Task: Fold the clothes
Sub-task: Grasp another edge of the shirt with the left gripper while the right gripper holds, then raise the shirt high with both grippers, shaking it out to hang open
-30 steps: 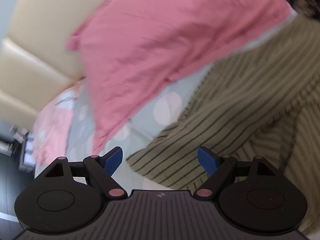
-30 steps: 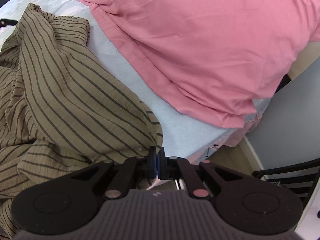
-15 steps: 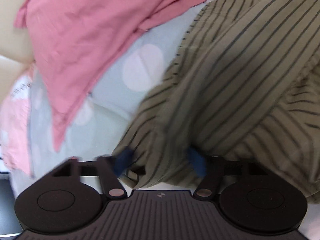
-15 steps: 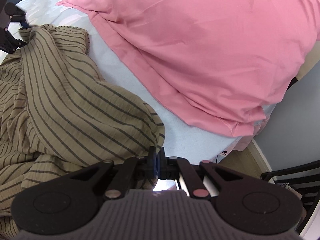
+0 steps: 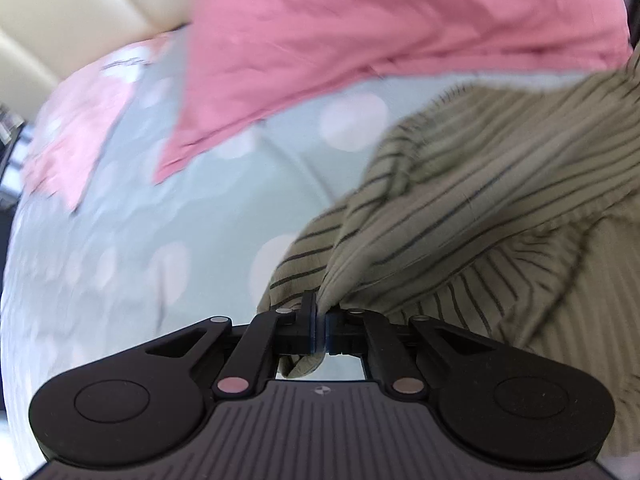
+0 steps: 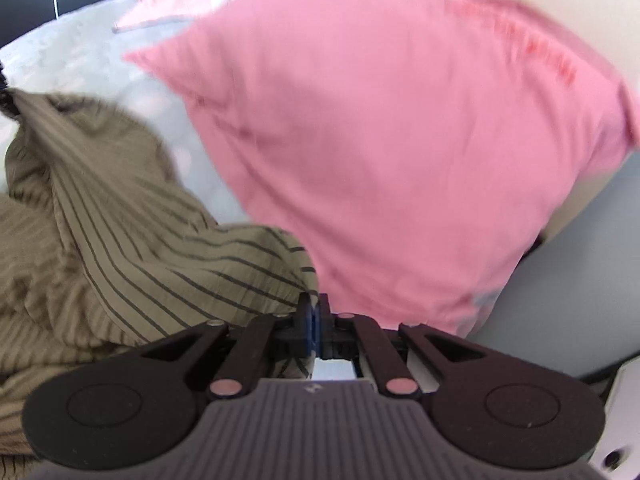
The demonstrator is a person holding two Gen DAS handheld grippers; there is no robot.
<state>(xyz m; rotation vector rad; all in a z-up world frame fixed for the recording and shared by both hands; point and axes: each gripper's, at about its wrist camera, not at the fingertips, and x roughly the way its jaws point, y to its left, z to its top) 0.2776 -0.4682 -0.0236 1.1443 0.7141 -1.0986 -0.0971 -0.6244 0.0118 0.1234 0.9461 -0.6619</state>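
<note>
We are over a bed covered by a pale blue sheet (image 5: 132,216) with white dots, a cream padded headboard (image 5: 68,20) behind it and a grey wall (image 6: 580,300) at the right side. A large pink pillow (image 6: 392,140) lies near the headboard. An olive striped shirt (image 5: 500,200) lies crumpled on the sheet, just below the pillow. Our left gripper (image 5: 319,316) has just closed, pinching a shirt fold. Our right gripper (image 6: 313,312) is pressed together on another edge of the shirt.

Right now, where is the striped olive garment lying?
The striped olive garment lies on the dotted bedsheet, right in the left wrist view, below the pink pillow; both grippers pinch it.
</note>
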